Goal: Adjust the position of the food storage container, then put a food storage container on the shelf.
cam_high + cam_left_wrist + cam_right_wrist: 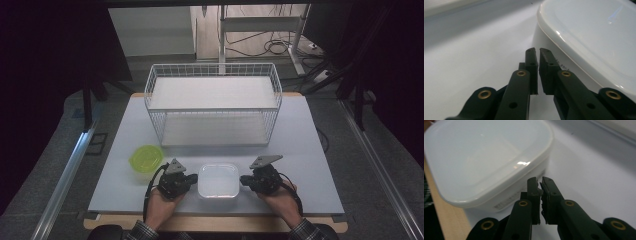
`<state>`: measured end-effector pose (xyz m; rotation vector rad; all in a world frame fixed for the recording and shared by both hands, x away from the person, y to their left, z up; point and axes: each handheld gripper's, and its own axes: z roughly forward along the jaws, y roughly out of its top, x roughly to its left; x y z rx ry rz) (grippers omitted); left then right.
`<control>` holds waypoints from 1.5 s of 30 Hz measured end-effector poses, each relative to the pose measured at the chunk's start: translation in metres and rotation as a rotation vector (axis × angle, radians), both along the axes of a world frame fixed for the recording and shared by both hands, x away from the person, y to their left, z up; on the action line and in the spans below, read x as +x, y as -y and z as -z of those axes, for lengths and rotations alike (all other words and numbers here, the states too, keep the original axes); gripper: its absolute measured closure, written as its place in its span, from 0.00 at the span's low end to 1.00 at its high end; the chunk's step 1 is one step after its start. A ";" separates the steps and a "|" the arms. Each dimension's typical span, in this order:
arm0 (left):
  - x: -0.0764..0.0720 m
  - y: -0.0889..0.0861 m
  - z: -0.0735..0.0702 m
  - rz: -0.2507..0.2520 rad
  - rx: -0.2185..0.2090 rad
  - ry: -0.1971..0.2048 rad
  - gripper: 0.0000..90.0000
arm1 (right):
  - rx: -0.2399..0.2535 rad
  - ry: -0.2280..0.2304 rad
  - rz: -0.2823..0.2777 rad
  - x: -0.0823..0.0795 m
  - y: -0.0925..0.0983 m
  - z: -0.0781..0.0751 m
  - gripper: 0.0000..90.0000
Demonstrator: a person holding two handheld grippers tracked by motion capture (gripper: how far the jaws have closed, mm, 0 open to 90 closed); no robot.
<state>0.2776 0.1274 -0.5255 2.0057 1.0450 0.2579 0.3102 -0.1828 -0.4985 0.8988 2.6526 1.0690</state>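
Note:
A white square container [218,181] with its lid on sits near the table's front edge, between my two grippers. My left gripper [194,179] points at its left side; in the left gripper view the jaws [537,51] stand almost together with nothing between them, just beside the container's wall [594,32]. My right gripper [242,180] points at the right side. Its jaws [539,180] are also nearly together and hold nothing, with their tips close against the container's corner [484,157]. I cannot tell whether either gripper touches the container.
A round yellow-green lidded bowl [146,158] lies left of my left hand. A white wire basket [213,102] stands across the back of the white table top [310,150]. The wooden front edge runs just under my hands.

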 end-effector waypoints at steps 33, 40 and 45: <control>-0.029 -0.028 -0.013 0.056 0.026 0.104 0.05 | 0.111 0.117 0.116 -0.022 0.027 -0.008 0.03; -0.025 -0.021 -0.016 0.078 0.025 0.078 0.03 | 0.115 0.103 0.101 -0.024 0.018 -0.010 0.02; -0.020 -0.017 -0.023 0.117 -0.031 0.063 0.02 | 0.127 0.047 0.109 -0.024 0.014 -0.015 0.03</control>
